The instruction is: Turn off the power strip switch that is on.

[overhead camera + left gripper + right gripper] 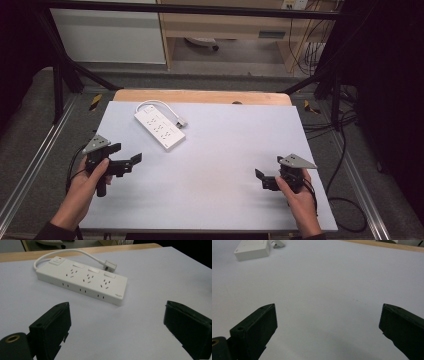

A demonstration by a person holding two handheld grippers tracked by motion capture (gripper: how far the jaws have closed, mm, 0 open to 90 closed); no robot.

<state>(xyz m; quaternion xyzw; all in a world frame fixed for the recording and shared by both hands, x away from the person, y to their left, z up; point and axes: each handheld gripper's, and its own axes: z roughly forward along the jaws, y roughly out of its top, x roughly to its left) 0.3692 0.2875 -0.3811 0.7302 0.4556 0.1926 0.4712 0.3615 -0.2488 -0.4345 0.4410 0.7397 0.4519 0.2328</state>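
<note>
So the white power strip [159,129] is lying flat on the pale table sheet [215,170], toward the far left, sockets facing up, with its short cord [152,104] looping round the far end and the plug [181,122] resting right beside its long edge. The left gripper [131,160] sits near the strip on its near side, pointed at it, jaws spread wide with nothing in them. The right gripper [259,175] is well apart over on the right side of the sheet, jaws wide too, just bare sheet between them.
</note>
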